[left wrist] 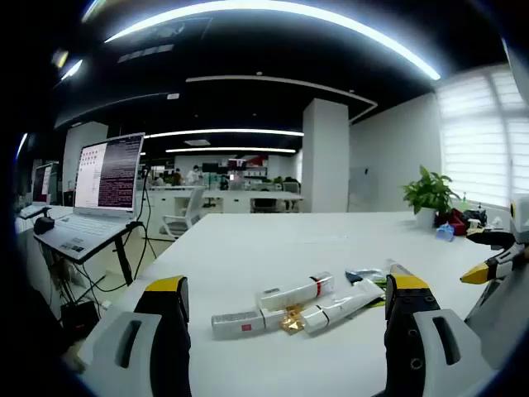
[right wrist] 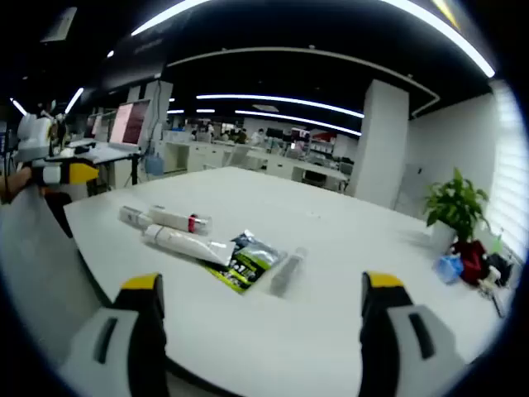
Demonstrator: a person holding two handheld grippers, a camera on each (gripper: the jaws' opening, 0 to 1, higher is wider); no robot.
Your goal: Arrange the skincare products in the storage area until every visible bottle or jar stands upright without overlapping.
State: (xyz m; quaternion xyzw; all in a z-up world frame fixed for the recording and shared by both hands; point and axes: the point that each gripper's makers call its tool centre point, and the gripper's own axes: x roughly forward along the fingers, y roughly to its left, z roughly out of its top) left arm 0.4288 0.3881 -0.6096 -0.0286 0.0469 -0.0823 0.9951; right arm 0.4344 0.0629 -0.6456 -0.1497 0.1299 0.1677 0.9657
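Three white tubes [left wrist: 285,308] lie flat in a cluster on the white worktop [left wrist: 273,240], a dark sachet [right wrist: 245,260] touching their end and a potted plant [left wrist: 430,194] well beyond. Your left gripper [left wrist: 285,310] and right gripper [right wrist: 258,302] hang released, jaws wide, just short of the tubes.

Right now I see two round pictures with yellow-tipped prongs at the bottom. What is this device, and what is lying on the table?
A person holds one hand-held gripper in each hand, and a camera rides on each. The left gripper view looks along the left hand-held gripper, the right gripper view along the right hand-held gripper. Both are open and hold nothing. On the white table lie white tubes, all on their sides, beside a dark sachet. Farther off stand a potted plant and a laptop.
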